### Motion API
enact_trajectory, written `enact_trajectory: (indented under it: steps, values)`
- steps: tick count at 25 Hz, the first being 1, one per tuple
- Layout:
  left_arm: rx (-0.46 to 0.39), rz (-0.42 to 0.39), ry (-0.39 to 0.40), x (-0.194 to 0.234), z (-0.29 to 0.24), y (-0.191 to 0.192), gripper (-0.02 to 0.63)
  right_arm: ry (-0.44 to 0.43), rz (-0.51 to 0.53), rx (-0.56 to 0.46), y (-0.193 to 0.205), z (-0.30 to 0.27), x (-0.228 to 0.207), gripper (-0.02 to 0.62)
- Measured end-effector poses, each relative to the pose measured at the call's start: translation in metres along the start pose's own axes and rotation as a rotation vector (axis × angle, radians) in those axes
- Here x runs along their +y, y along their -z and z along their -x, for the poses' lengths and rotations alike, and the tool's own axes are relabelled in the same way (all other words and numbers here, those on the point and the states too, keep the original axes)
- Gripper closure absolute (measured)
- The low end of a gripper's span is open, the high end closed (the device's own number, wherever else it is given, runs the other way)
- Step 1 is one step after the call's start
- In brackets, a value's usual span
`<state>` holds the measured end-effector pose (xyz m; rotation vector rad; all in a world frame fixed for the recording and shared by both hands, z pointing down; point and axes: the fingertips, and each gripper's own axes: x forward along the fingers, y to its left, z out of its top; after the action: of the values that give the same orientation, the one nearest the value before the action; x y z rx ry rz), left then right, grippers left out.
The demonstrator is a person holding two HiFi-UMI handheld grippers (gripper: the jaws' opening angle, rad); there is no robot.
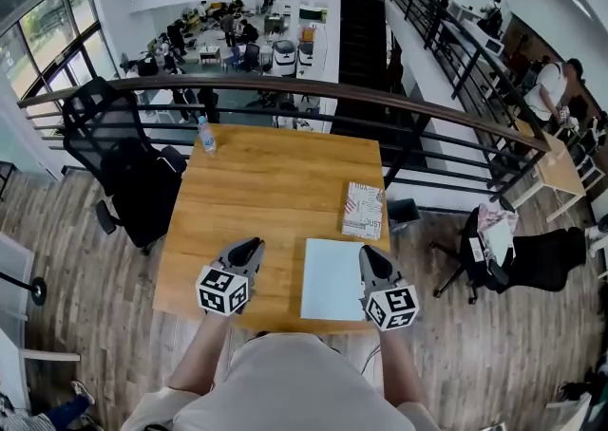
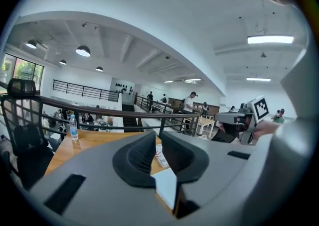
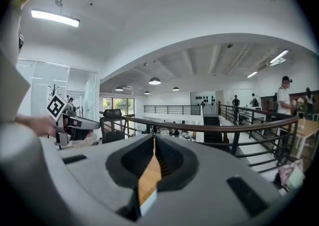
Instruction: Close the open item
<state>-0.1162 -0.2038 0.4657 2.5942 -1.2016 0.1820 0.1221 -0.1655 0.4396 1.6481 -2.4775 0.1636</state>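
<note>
Notebook (image 1: 332,279) beside right tool (image 1: 370,252)

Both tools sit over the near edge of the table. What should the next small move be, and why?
Probably just lift both tools clear of the table. The white flat item lies flat and looks closed between the left tool and the right tool. The book is shut too. Neither tool holds anything, so nothing seems left to close.
</note>
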Motion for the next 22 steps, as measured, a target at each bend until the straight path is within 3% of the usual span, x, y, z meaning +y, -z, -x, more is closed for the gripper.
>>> enact_trajectory:
  steps: [5,22]
  values:
    - [-0.045,0.001,-0.017,0.004,0.0,-0.009,0.611,-0.005,0.032,-0.037,-0.012,-0.004,0.0,0.583]
    - [-0.077,-0.02,0.014,-0.011,-0.006,-0.024,0.611,0.049,0.059,-0.106,-0.033,0.014,-0.015,0.583]
